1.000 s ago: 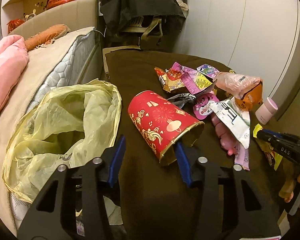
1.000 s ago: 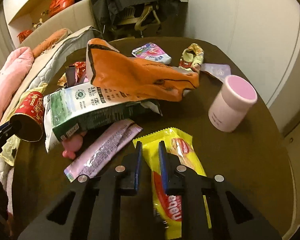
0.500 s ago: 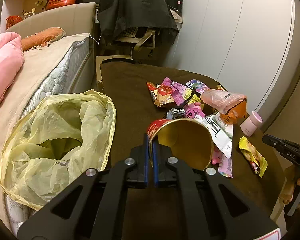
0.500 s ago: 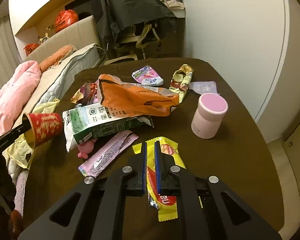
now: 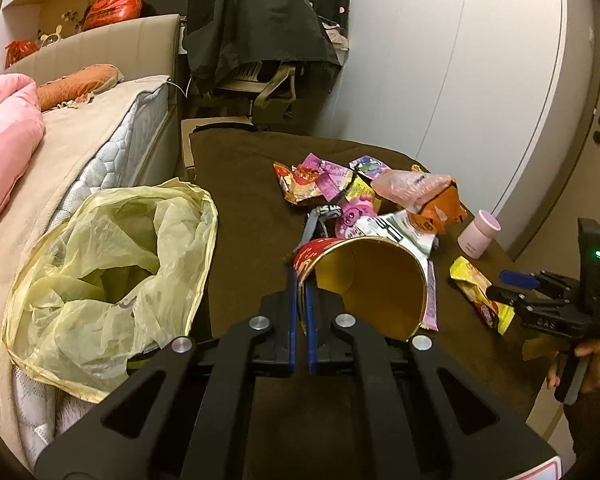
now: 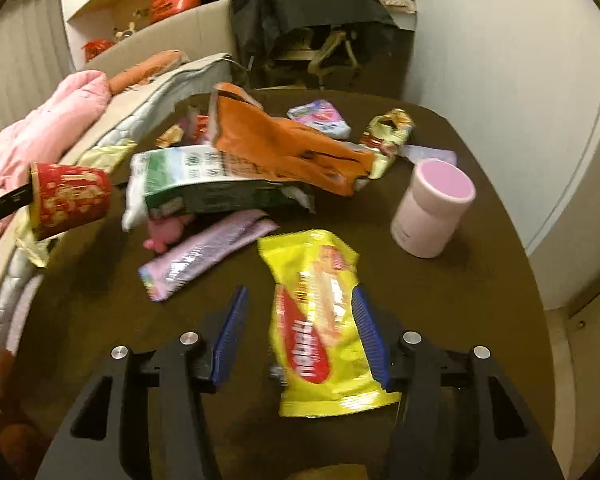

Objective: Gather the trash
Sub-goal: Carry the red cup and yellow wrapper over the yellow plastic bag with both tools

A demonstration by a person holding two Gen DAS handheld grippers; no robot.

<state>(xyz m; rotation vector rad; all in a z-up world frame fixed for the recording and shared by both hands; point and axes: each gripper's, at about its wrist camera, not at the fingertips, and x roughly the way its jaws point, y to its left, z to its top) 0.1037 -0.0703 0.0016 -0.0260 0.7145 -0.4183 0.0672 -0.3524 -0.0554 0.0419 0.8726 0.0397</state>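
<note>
Left claw (image 5: 300, 300) pinches cup (image 5: 364, 280) rim; right claw (image 6: 300, 336) just opening — wrapper (image 6: 320, 320) between.

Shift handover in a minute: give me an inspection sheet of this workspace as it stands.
Surface: dark brown table, beside a bed.
Job's things: yellow bin bag open at the table's left edge; red paper cup clamped by its rim; yellow snack wrapper lying on the table.
Clutter: orange bag, green-and-white carton, purple wrapper, small wrappers further back, pink jar standing upright.
Grippers: left gripper shut on the cup's rim; right gripper jaws have just been opening, the snack wrapper loose between them.
Cables: thin white cable at the mattress corner.
Surroundings: bed with pink blanket, chair draped in dark clothes, white wall panels.
</note>
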